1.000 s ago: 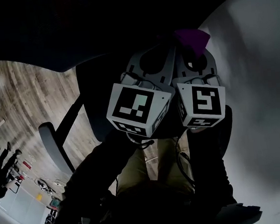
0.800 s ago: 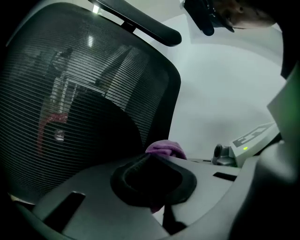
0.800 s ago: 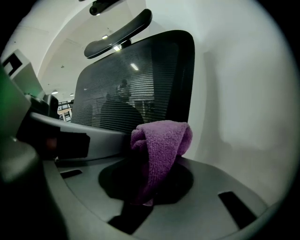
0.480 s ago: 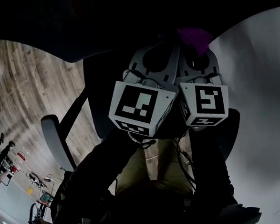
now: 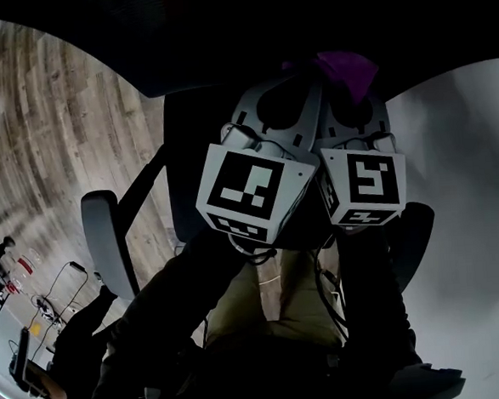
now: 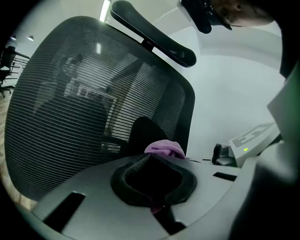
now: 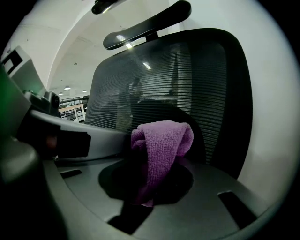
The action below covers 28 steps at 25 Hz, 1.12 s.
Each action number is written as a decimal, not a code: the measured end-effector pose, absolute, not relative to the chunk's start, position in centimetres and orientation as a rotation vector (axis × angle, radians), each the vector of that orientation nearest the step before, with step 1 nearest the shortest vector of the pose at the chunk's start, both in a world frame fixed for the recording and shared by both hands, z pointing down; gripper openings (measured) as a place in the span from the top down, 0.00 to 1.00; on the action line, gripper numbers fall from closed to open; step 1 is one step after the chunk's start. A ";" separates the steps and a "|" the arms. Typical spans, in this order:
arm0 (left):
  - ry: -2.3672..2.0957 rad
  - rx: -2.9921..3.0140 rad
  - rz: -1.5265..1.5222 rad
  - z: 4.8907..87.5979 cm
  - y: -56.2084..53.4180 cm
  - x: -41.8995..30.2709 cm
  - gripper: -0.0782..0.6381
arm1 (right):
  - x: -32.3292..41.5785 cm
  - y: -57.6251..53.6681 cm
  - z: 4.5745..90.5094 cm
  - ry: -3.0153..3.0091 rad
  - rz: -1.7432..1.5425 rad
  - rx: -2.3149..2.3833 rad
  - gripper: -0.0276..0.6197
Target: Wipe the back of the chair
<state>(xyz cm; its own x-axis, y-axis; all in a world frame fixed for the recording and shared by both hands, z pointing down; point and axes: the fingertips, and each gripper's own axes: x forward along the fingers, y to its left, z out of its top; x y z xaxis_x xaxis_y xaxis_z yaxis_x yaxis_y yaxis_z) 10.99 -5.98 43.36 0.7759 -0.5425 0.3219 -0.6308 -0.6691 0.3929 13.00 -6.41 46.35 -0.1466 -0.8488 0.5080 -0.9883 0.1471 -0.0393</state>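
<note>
Up close in the head view, a person's tan trousers (image 5: 274, 308) show below two tongs held side by side, almost touching, both aimed at an office chair (image 6: 70, 98).

The left tongs (image 6: 152, 177) are pressed together on part of a purple cloth (image 7: 161, 140). A purple sliver shows at their seam, and the bunched cloth rises just past their tips. The right tongs (image 7: 157, 180) pinch the same cloth more plainly. It stands up in a rounded fold between them and trails down toward the camera.

The cloth sits just in front of the chair's black mesh back, near its lower middle. Whether it touches the mesh cannot be made out.

Above the mesh back, a curved black headrest (image 6: 154, 35) rides on a short stem. At the chair's side in the head view, a grey armrest (image 5: 103, 239) juts out over a pale wood-plank floor (image 5: 57, 122). Beyond the chair on the other side lies a plain white surface (image 5: 470, 179).
</note>
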 end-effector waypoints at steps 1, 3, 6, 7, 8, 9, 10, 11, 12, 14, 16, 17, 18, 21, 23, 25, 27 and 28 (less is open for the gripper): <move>-0.888 2.476 0.241 43.4 -6.1 10.4 0.88 | 12.4 -6.5 46.4 -2.072 0.523 1.755 0.86; -0.905 2.473 0.239 43.2 -6.2 9.5 0.88 | 11.5 -6.7 46.2 -2.084 0.517 1.742 0.86; -0.933 2.464 0.236 43.1 -6.5 7.9 0.88 | 9.9 -7.0 46.1 -2.103 0.511 1.717 0.86; -0.941 2.461 0.235 43.2 -6.7 7.3 0.88 | 9.3 -7.3 46.1 -2.107 0.510 1.709 0.86; -0.947 2.458 0.233 43.2 -7.0 6.6 0.88 | 8.6 -7.5 46.2 -2.111 0.508 1.704 0.86; -0.952 2.456 0.230 43.2 -7.3 5.9 0.88 | 7.9 -7.8 46.2 -2.114 0.505 1.699 0.86; -0.956 2.454 0.228 43.3 -7.5 5.2 0.88 | 7.2 -8.1 46.3 -2.118 0.503 1.695 0.86; -0.962 2.451 0.225 43.3 -7.8 4.6 0.88 | 6.5 -8.3 46.3 -2.122 0.501 1.689 0.86; -0.969 2.448 0.223 43.3 -7.9 4.0 0.88 | 5.9 -8.5 46.3 -2.126 0.499 1.682 0.86; -0.986 2.442 0.220 43.3 -8.1 3.0 0.88 | 4.9 -8.7 46.3 -2.137 0.495 1.667 0.86; -1.004 2.437 0.220 43.2 -8.3 2.1 0.88 | 4.0 -8.9 46.2 -2.150 0.493 1.653 0.86; -1.011 2.435 0.221 43.2 -8.4 1.6 0.88 | 3.5 -9.1 46.2 -2.154 0.492 1.647 0.86; -1.018 2.431 0.222 43.2 -8.6 1.0 0.88 | 3.0 -9.2 46.1 -2.157 0.491 1.640 0.86; -1.043 2.422 0.219 43.1 -9.0 -0.7 0.88 | 1.2 -9.7 46.1 -2.172 0.483 1.617 0.86; -1.068 2.420 0.216 43.2 -9.2 -1.5 0.88 | 0.3 -9.9 46.2 -2.196 0.478 1.597 0.86; -1.088 2.417 0.216 43.5 -9.7 -2.6 0.88 | -0.9 -10.4 46.5 -2.217 0.477 1.572 0.86; -1.107 2.409 0.216 43.9 -10.2 -3.9 0.88 | -2.3 -10.9 47.0 -2.232 0.478 1.546 0.86; -1.122 2.406 0.217 44.2 -10.2 -4.5 0.88 | -2.9 -10.9 47.3 -2.245 0.476 1.533 0.86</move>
<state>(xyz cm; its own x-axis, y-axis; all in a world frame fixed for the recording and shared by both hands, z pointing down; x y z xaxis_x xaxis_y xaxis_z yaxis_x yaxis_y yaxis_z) -4.45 -10.22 44.24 0.6523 -0.6811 0.3327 -0.7560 -0.5530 0.3502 -2.92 -10.94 47.33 -0.3331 -0.8069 0.4879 -0.9355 0.3476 -0.0636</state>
